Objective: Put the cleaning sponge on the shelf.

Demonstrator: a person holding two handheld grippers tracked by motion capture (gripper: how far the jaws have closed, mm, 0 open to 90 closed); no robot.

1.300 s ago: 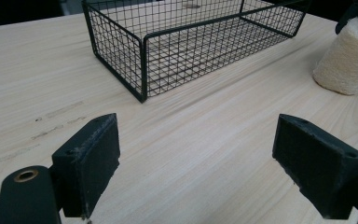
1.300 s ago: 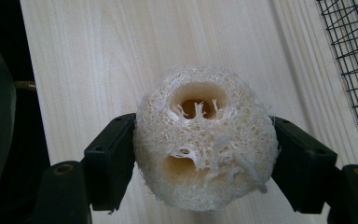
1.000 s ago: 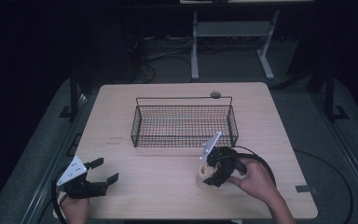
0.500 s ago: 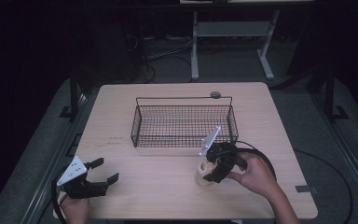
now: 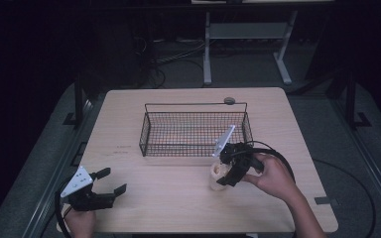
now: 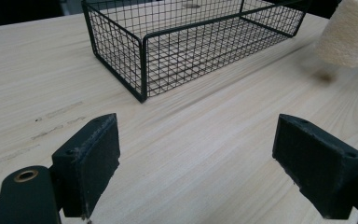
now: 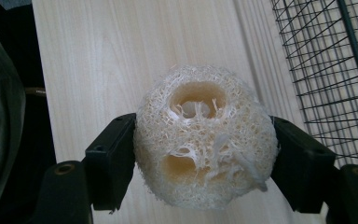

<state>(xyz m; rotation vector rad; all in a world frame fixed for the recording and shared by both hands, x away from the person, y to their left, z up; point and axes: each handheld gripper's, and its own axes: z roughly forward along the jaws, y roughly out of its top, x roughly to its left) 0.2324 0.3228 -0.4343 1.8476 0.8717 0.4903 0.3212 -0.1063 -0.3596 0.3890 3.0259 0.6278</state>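
Observation:
A pale loofah sponge [image 7: 205, 140] with two holes in its end sits squeezed between the black pads of my right gripper [image 7: 204, 161]. In the high view the right gripper [image 5: 224, 174] holds the loofah [image 5: 218, 175] just above the table, in front of the right end of the black wire basket [image 5: 194, 130]. My left gripper [image 5: 113, 180] stays low at the table's front left corner, jaws wide apart with nothing between them. In the left gripper view the left gripper [image 6: 196, 163] faces the basket [image 6: 142, 60], and the loofah [image 6: 347, 32] hangs at the upper right.
The light wooden table [image 5: 129, 208] has bare room between the two grippers. A small round grey disc [image 5: 229, 100] lies at the far edge behind the basket. A black cable [image 5: 283, 163] loops from the right gripper. Dark floor and a white stand lie beyond.
My right gripper has lifted the loofah slightly off the table and nudged it toward the basket. The left gripper has not moved.

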